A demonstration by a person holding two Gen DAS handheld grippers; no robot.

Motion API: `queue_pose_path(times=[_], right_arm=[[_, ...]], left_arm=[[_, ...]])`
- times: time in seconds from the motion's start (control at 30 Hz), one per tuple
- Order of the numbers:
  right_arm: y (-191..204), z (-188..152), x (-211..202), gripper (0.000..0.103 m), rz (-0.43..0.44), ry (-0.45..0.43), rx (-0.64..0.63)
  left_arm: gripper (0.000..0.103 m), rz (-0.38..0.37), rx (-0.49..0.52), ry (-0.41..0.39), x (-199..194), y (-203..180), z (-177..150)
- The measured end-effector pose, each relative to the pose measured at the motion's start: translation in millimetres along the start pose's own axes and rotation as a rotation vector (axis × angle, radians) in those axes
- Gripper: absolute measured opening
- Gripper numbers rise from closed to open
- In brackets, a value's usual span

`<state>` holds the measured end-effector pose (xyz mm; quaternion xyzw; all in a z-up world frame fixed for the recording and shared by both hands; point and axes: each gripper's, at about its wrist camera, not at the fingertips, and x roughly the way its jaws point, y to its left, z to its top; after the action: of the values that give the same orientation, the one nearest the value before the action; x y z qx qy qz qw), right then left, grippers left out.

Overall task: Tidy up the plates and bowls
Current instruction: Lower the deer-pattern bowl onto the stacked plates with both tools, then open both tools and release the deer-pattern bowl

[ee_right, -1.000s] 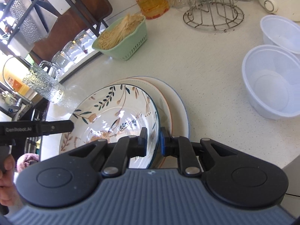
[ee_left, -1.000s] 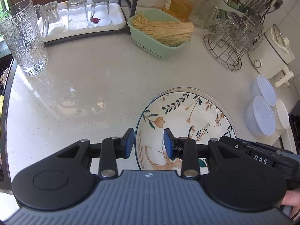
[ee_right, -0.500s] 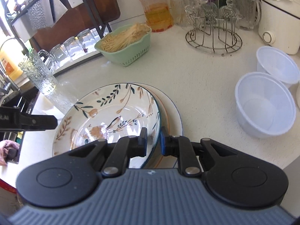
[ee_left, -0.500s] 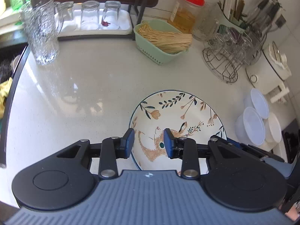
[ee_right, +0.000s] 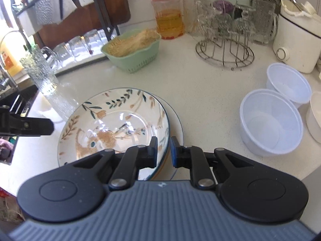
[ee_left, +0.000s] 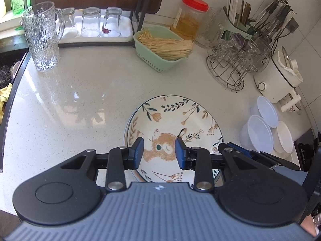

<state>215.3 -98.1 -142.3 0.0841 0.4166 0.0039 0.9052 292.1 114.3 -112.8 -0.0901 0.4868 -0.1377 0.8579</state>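
Glazed ceramic, a floral plate with a fawn painted on it (ee_right: 112, 128), sits atop a plain white blue-rimmed plate (ee_right: 176, 124) on the speckled white counter (ee_left: 80, 100). The right tongs (ee_right: 163, 150) straddle its near rim, narrowly apart, not visibly pinching (probably just letting go), since stacking groups the plates. The left tongs (ee_left: 159, 153) hover wide apart above, holding nothing. Only the right view shows the under-plate's edge clearly; the left view hides the rim grip but shows three white plastic bowls (ee_left: 258, 132) clustered loose, likely next.
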Motion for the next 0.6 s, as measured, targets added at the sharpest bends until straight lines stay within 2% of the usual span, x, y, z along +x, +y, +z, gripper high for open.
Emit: queue_pose_path(times=[0.6], right_arm=[[-4, 19, -105, 0.016, 0.145, -0.163, -0.025]], left_arm=[[0.038, -0.005, 0.023, -0.142, -75, -50, -9]])
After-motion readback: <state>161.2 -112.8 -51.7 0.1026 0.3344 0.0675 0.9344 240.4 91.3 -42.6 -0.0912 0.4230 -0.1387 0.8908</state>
